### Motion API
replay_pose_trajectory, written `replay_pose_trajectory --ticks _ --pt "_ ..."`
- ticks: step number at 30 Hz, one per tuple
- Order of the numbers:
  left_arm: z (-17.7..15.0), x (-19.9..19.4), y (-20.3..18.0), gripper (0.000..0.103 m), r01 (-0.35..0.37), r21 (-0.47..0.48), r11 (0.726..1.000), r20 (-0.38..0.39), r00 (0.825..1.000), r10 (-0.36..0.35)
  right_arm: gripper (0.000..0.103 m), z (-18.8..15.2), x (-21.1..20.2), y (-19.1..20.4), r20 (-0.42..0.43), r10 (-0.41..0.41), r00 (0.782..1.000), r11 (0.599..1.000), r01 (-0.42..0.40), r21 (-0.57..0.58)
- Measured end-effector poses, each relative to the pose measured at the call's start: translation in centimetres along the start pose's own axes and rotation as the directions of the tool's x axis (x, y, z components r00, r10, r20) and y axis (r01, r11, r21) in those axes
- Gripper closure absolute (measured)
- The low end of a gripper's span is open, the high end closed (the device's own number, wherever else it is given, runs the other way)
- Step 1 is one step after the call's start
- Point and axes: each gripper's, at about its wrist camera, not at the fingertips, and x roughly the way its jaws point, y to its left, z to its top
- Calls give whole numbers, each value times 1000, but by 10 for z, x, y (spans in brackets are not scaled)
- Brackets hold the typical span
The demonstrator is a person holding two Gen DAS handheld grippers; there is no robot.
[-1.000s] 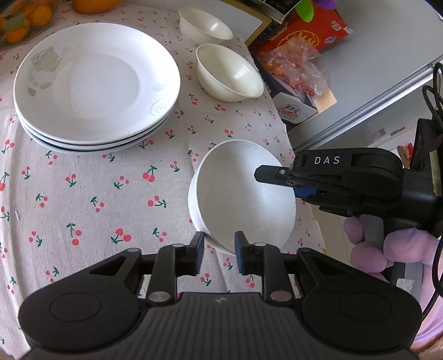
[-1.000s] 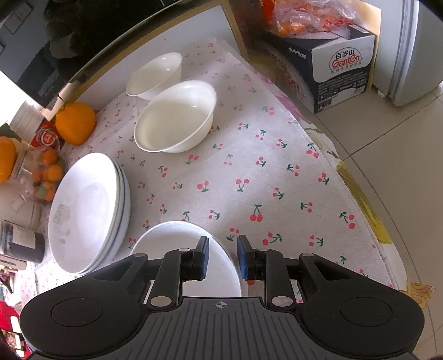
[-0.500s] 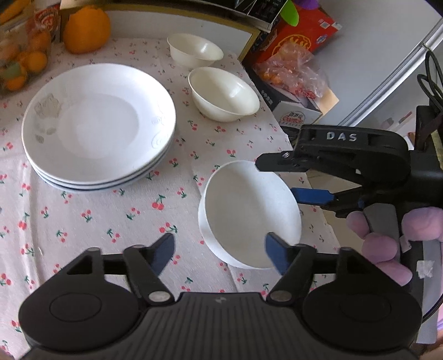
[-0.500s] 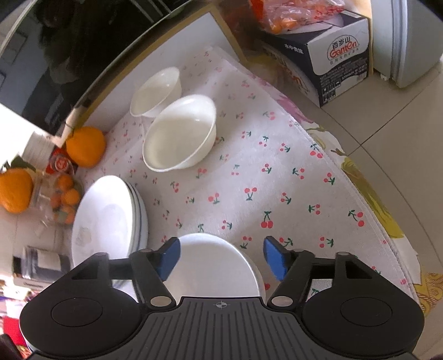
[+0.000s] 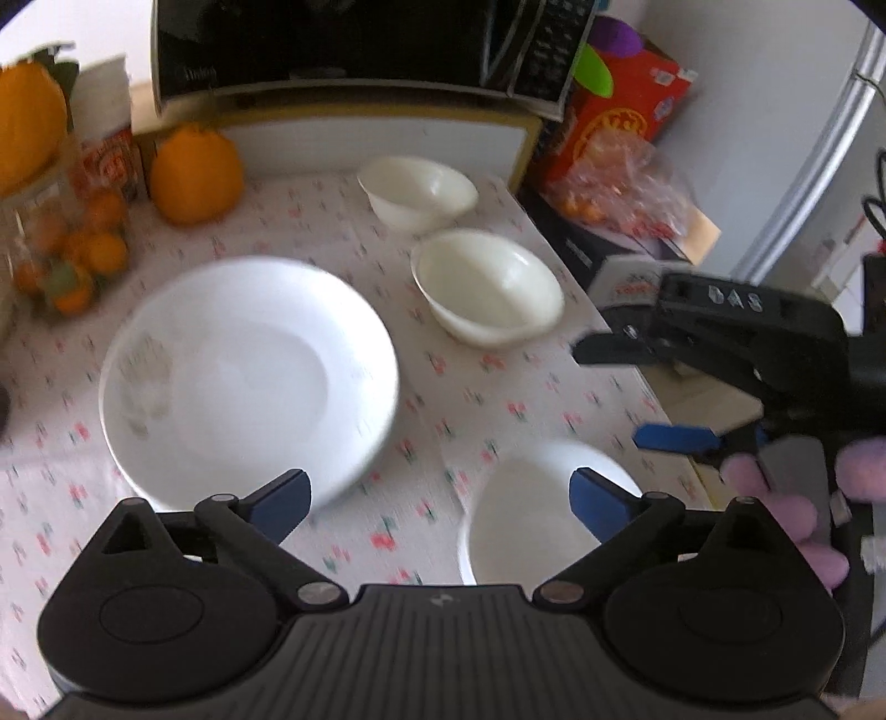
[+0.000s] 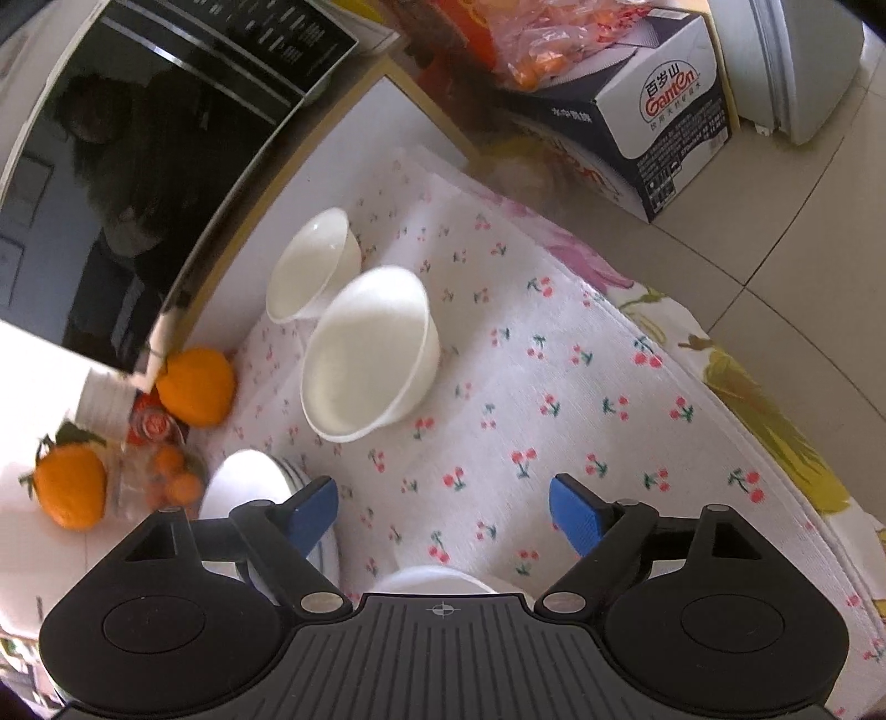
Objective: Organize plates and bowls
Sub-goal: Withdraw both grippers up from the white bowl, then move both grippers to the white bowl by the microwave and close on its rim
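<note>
A stack of white plates [image 5: 249,382] lies on the cherry-print cloth [image 5: 470,399]. Behind it to the right stand a small white bowl [image 5: 418,191] and a mid-size bowl [image 5: 487,288]. A third bowl [image 5: 542,515] rests on the cloth just below my left gripper [image 5: 440,504], whose jaws are opening and press on nothing. My right gripper [image 5: 626,396] hovers over the table's right edge. In the right wrist view my right gripper [image 6: 443,518] is opening with only cloth between its pads. The near bowl's rim [image 6: 437,579] shows beneath it, with the plates [image 6: 249,487] at its left and the two bowls [image 6: 371,354] ahead.
A black microwave [image 5: 360,44] stands along the back. An orange [image 5: 194,177] and a jar of small oranges [image 5: 66,260] sit at the back left. A cardboard box [image 6: 659,116] and a bag of fruit [image 5: 620,183] lie past the table's right edge [image 6: 736,443].
Both grippers went from nearly shut at the near bowl's rim to wide open. Both drew back from the bowl, the left one rising, and the bowl stays on the cloth.
</note>
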Motion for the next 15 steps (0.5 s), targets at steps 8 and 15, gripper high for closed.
replay_pose_trajectory --ticks 8,15 --pt "43 18 1 2 -94 6 996 94 991 93 17 12 6 -3 36 46 998 994 -49 102" --pt "56 37 9 4 -116 17 993 176 978 111 17 18 10 -9 89 52 995 981 -67 180"
